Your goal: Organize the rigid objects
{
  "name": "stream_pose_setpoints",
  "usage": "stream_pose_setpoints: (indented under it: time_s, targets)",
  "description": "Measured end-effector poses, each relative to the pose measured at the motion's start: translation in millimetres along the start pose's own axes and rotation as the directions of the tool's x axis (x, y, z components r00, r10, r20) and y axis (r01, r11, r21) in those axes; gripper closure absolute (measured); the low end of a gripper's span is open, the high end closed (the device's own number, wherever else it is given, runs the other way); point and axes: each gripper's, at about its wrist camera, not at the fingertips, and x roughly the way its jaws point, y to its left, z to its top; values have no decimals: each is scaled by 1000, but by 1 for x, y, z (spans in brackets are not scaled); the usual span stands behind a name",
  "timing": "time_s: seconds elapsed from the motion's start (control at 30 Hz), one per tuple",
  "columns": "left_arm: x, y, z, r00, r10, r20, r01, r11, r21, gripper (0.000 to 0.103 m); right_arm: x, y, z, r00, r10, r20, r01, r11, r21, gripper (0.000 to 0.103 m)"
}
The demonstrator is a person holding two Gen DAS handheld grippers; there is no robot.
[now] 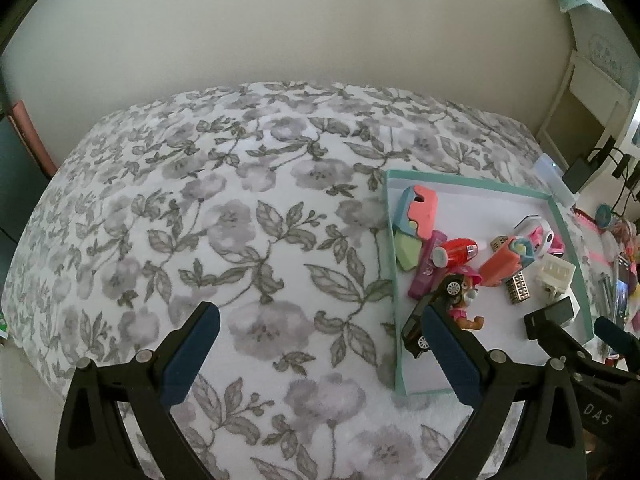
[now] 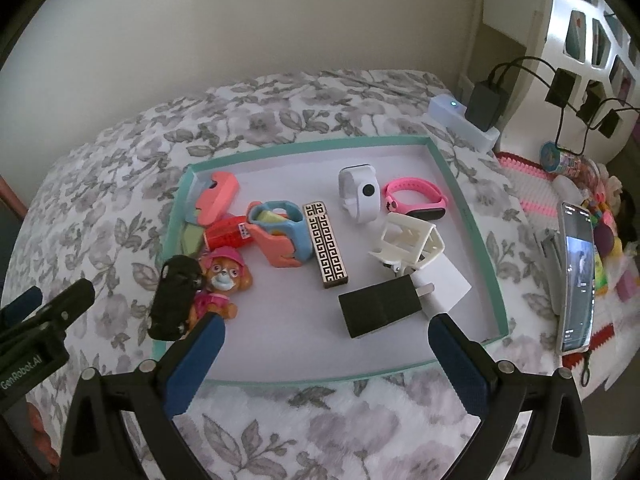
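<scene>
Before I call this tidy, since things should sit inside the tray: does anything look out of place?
Yes. The black toy car is perched on the tray's left rim, tilted and partly overhanging the floral blanket, leaning against the puppy figure. Everything else lies inside the tray.

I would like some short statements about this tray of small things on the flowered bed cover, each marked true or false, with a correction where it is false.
1. The right gripper holds the black charger. False: its jaws stand wide open with nothing between them; the charger lies on the tray floor.
2. The pink band lies beside the white watch. True.
3. The black toy car lies in the middle of the tray. False: it leans over the left rim of the teal tray, next to the puppy figure.
4. The left gripper is open and empty. True.
5. The patterned black and white bar stands upright. False: it lies flat.
</scene>
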Motion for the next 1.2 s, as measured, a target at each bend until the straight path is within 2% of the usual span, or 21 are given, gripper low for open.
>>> stream_pose_setpoints:
  time_s: [0.23,0.5,1.2]
  targets:
    - [-7,5,-2,1000,8,12,-8,1000,-28,2,-10,3,-3,1000,10,21,-10,1000,1,0]
    - [-9,6,-3,997,72,11,-71,997,-30,2,-15,4,-5,999,23,32,-23,1000,8,0]
    - [-5,6,-5,997,73,-8,-73,997,-10,2,-16,4,-6,999,30,32,-30,999,13,0]
